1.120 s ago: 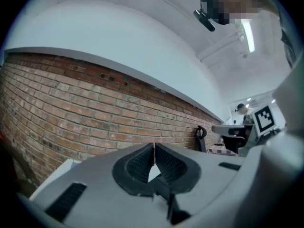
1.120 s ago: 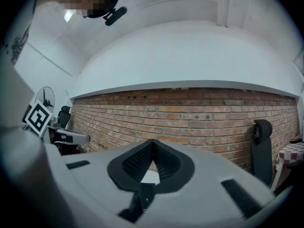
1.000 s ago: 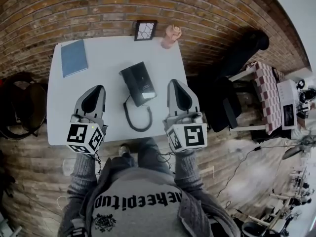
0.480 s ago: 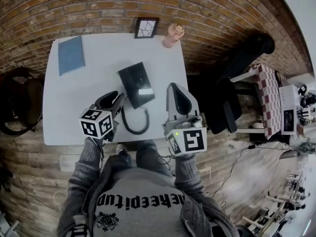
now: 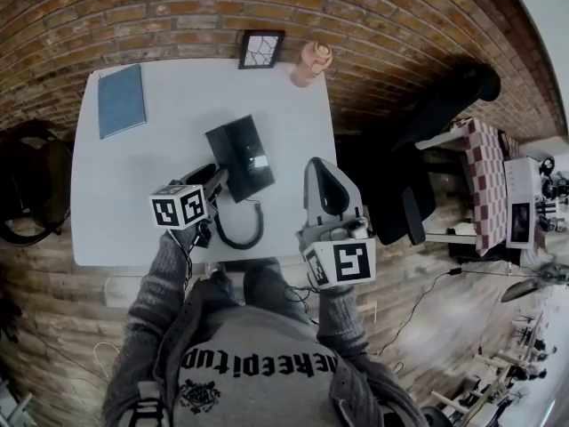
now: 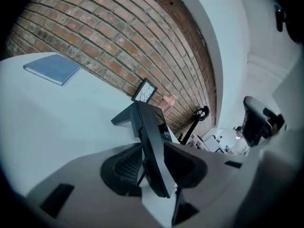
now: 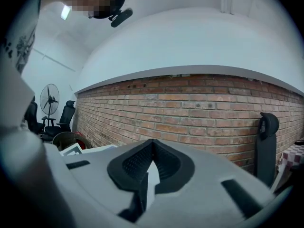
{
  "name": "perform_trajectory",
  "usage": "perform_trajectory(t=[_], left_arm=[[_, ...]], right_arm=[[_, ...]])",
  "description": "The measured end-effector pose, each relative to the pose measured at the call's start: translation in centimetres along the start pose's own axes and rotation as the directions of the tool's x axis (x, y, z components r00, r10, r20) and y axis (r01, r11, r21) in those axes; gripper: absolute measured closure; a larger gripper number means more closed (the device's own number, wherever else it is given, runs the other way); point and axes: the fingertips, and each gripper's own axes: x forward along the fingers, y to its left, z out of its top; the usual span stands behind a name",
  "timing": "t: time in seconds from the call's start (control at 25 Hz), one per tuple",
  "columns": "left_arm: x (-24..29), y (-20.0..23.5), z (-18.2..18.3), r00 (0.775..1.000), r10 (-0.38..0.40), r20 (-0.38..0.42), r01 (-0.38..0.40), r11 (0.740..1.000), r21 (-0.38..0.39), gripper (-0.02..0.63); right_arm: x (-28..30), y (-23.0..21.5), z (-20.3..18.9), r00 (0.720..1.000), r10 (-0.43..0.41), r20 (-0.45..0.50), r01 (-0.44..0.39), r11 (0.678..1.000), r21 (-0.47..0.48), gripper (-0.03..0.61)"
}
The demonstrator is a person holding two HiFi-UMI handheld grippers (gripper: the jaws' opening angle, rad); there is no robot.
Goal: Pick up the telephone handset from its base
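A black telephone [image 5: 242,153] with its handset on the base lies mid-table, and a coiled cord [image 5: 240,233] loops toward the front edge. My left gripper [image 5: 216,178] is low at the phone's near left corner. Its jaws have just been opening. In the left gripper view the phone's black edge [image 6: 148,132] runs between the spread pads of the left gripper [image 6: 154,171]; I see no pad pressing on it. Handset and base cannot be told apart there. My right gripper [image 5: 320,165] hovers right of the phone, shut and empty, and the right gripper [image 7: 152,146] faces the brick wall.
On the white table [image 5: 178,87] lie a blue book [image 5: 119,101] at the back left, a small picture frame [image 5: 260,50] and a pink figure [image 5: 311,62] against the brick wall. A black office chair [image 5: 418,181] stands right of the table.
My left gripper dropped, rolled and moved right to the phone's near left corner, and its jaws went from shut to spread. The right gripper shifted only slightly.
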Motion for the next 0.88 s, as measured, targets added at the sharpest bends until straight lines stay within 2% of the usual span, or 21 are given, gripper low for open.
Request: perform_trajectory(t=[0.24,0.36,0.56,0.68,0.88], left_arm=[[2.0,0.1,-0.9,0.999,-0.025,-0.038,0.023,0.998,-0.051,0.485],[2.1,0.3,-0.3,0.999,0.01,-0.036,-0.012,0.999,-0.041,0.485],[2.3,0.2,0.1,0.999,0.013,-0.034,-0.015,0.998,-0.056,0.486],[2.7,-0.1,-0.8,0.998,-0.026,-0.048,0.02,0.993,-0.114,0.496],[2.4,-0.6,-0.7,0.997,-0.045,-0.057,0.033,0.982,-0.187,0.531]], right_arm=[[-0.2,-1.2,-0.6,1.0,-0.016,-0.016,0.016,1.0,0.0,0.573],[-0.2,-1.6,-0.7,1.0,-0.022,-0.021,0.022,1.0,-0.002,0.573],[-0.4,-2.0,-0.8,0.999,-0.03,-0.023,0.03,1.0,-0.007,0.574],[-0.4,-2.0,-0.8,0.999,-0.031,-0.023,0.03,0.999,-0.01,0.573],[-0.4,-1.8,-0.6,0.999,-0.029,-0.02,0.029,0.999,-0.015,0.573]])
